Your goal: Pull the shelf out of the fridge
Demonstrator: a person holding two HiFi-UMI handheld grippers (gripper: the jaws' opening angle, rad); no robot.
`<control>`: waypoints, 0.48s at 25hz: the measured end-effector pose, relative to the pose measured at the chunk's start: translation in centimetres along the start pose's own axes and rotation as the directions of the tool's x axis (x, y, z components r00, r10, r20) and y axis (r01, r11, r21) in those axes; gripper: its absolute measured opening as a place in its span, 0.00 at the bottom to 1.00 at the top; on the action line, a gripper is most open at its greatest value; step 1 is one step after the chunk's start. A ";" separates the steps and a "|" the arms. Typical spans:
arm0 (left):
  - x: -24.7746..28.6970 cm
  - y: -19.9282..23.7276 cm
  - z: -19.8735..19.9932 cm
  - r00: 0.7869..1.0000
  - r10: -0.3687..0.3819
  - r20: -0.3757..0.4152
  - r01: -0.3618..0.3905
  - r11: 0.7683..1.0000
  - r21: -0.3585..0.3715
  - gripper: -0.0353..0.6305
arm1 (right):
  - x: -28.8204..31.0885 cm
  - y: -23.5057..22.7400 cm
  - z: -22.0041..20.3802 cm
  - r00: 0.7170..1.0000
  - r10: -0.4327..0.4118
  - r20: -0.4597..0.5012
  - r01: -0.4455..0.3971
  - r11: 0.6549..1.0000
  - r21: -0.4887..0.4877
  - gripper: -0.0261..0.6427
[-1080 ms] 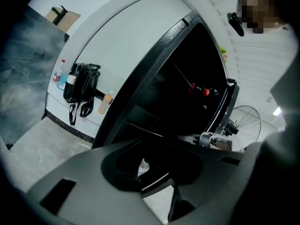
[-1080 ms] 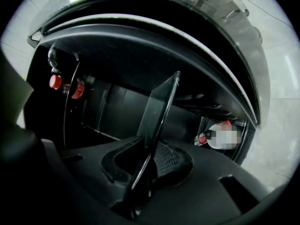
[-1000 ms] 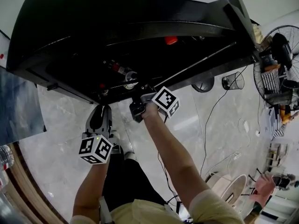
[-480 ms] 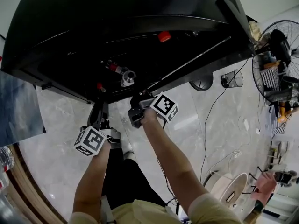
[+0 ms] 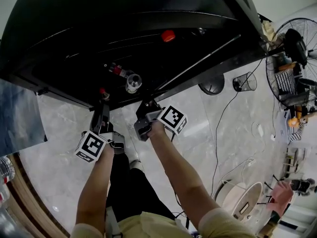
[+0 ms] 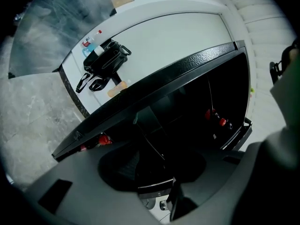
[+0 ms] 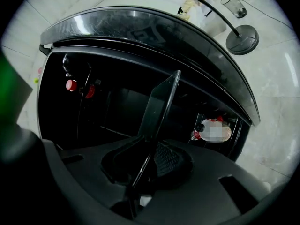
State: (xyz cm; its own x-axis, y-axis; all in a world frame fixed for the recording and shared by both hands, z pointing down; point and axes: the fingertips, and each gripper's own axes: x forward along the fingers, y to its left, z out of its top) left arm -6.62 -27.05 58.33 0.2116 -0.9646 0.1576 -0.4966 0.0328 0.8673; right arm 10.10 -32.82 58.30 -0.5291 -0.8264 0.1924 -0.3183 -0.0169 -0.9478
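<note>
The fridge [image 5: 124, 14] stands open, dark inside, and both grippers are at its front edge. The right gripper [image 5: 147, 107] has the shelf [image 7: 161, 104]. In the right gripper view the glass pane runs edge-on down into the narrow gap between the fingers, which are closed on its front rim. Beyond the grip, the pane reaches back into the dark cavity.

The left gripper [image 5: 102, 110] is just beside it at the same front edge. Its fingers have just been opening and now stand wide apart. In the left gripper view a thin dark edge, probably the shelf rim, passes through the gap. The pads do not press on it, so this gripper holds nothing.

Judging by how things lie, the pull is under way but far from finished. The shelf's front rim is at the mouth of the fridge, while most of the pane appears to be inside the cabinet. Only one gripper is carrying it. What remains is to draw the pane straight out until its back edge clears the opening, probably with the left gripper taking a new hold to keep it level.

A bottle [image 5: 131, 83] and a red cap [image 5: 168, 35] are inside near the shelf's path, so the glass needs to come out without knocking them.
</note>
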 end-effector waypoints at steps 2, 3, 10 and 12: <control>0.2 -0.3 0.1 1.000 -0.011 0.011 0.011 0.999 -0.035 0.27 | -0.4 0.0 -0.1 1.000 0.001 -0.001 -0.001 1.000 0.002 0.13; 0.3 -0.4 0.2 1.000 -0.013 0.015 0.013 0.999 -0.044 0.27 | -0.6 0.0 -0.2 1.000 0.001 -0.002 -0.001 1.000 0.003 0.13; 0.8 -0.8 0.5 0.999 -0.036 0.023 0.037 0.998 -0.053 0.27 | -1.9 -0.1 -0.5 1.000 0.004 -0.001 -0.004 1.000 0.004 0.13; 0.8 -0.9 0.6 0.999 -0.035 0.026 0.036 0.998 -0.045 0.26 | -2.3 0.0 -0.6 1.000 0.006 -0.001 -0.006 1.000 0.006 0.13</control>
State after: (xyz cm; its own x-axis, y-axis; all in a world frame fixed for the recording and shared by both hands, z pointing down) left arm -6.49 -27.96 57.39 0.2069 -0.9716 0.1148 -0.4504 0.0096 0.8928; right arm 10.83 -30.56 58.00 -0.5316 -0.8261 0.1870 -0.3101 -0.0156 -0.9506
